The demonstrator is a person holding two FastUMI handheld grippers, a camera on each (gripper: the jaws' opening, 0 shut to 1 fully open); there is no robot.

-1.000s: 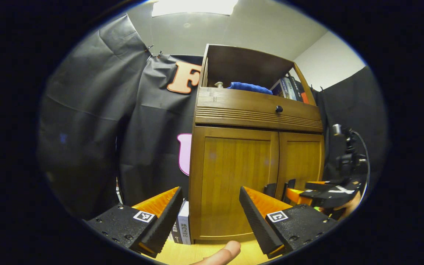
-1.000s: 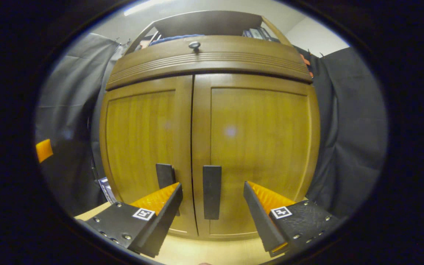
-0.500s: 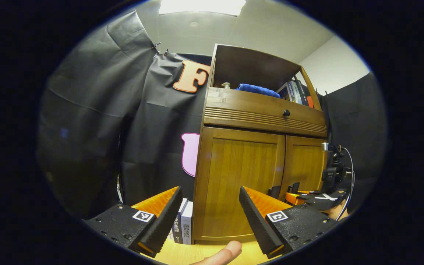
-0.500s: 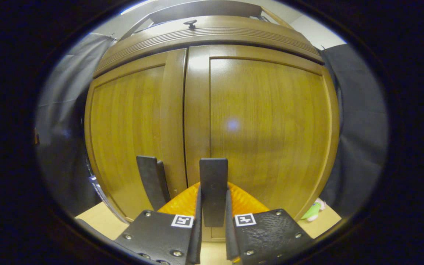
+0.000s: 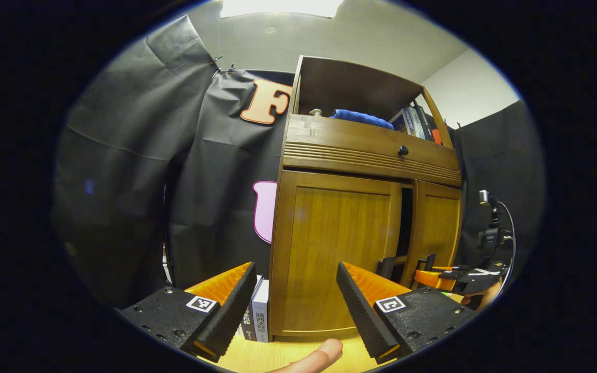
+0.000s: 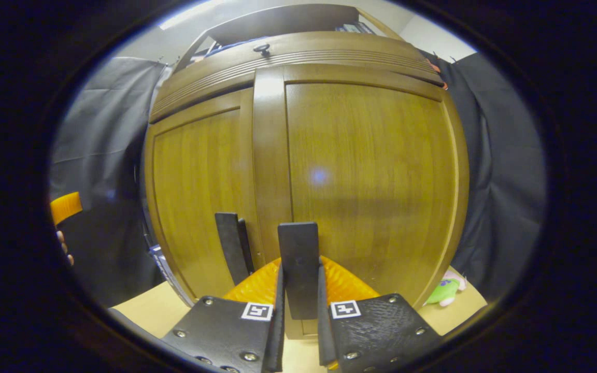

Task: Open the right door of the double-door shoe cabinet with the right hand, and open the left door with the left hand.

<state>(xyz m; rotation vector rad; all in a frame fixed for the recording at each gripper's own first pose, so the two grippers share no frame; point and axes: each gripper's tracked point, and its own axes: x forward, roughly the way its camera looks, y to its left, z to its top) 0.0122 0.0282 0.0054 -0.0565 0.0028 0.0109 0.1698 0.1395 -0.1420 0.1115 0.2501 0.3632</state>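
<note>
Right gripper (image 6: 298, 316) is clamped on the right door handle (image 6: 298, 269), both fingers pressing its sides; in the left gripper view it sits low right at the cabinet front (image 5: 436, 274), with a bit of the holding hand (image 5: 480, 300) under it. Right door (image 6: 371, 181) is swung slightly out, dark gap (image 5: 406, 223) between it and the left door (image 5: 340, 248). Left door handle (image 6: 231, 248) is free, just left of the gripped one. Left gripper (image 5: 298, 305) hangs with jaws wide apart, nothing between them, well apart from the cabinet, facing its left front corner. A fingertip (image 5: 319, 357) pokes in at the bottom edge. Shoe cabinet (image 5: 360, 155) stands on a light wood surface (image 5: 278, 355), against black cloth walls (image 5: 122, 181); white ceiling with one lit panel (image 5: 278, 8), white wall (image 5: 464, 88) top right. Counts: two doors, two dark flat handles, one drawer with one round knob (image 5: 403, 151), one open shelf on top. Shelf holds one blue folded cloth (image 5: 360, 118), one small pale bottle top (image 5: 316, 112), a row of books (image 5: 415, 122), number unclear. Two books (image 5: 259, 316) stand beside the cabinet's left foot. One green plush toy (image 6: 446, 290) lies on the surface at the cabinet's right side.
</note>
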